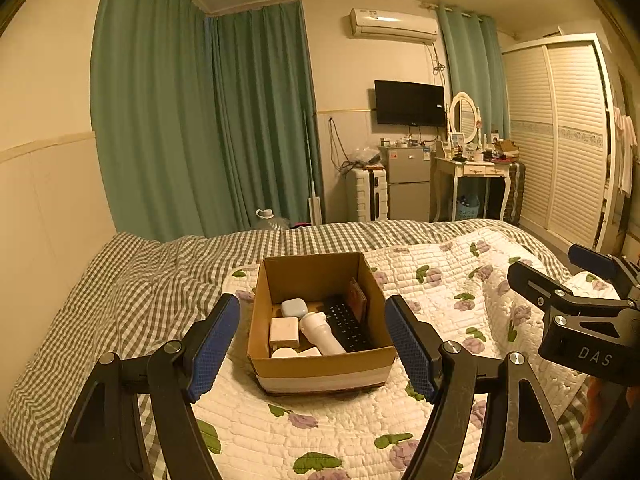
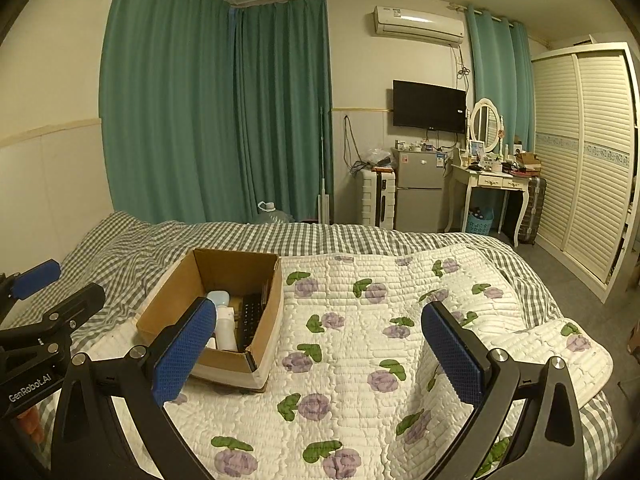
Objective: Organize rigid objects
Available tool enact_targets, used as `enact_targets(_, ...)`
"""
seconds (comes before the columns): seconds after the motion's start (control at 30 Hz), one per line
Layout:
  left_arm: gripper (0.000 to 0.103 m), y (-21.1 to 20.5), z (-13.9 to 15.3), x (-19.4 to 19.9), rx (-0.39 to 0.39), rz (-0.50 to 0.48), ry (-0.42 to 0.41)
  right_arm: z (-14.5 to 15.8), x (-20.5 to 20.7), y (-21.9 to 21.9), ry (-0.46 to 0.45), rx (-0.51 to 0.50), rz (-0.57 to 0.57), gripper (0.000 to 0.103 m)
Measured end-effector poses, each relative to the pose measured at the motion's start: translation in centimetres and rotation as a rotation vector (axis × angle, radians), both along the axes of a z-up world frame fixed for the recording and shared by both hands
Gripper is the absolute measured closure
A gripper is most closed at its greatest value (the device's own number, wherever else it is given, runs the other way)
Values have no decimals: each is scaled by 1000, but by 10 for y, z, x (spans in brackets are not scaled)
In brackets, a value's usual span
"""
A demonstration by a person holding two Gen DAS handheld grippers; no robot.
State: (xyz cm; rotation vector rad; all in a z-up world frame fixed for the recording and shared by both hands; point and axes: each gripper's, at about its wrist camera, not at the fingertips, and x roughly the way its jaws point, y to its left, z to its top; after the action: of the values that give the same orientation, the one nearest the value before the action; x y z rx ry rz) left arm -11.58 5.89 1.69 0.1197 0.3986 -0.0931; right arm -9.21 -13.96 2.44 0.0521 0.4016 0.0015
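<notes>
Sitting on the floral quilt (image 1: pixel 440 292) of the bed (image 1: pixel 120 280): a cardboard box (image 1: pixel 320 364), already holding a black remote (image 1: pixel 346 322), a white torch (image 1: pixel 322 330), a white charger (image 1: pixel 284 330) and a pale blue case (image 1: pixel 294 307). Hovering just in front of the box, framing it between blue pads: left claw (image 1: pixel 316 354), spread wide, gripping nothing. Hanging to the box's right over bare quilt: right claw (image 2: pixel 316 354), also spread apart and empty.

Cardboard box (image 2: pixel 224 280) contents half hidden behind near wall; dressing table (image 1: pixel 476 168) clutter too small to tell
</notes>
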Motion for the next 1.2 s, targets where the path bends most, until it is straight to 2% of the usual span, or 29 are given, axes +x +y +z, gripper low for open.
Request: enact_targets(1.2,25,5,-4,1,-13,-8,16,-3,1,5,10,0,-6,0)
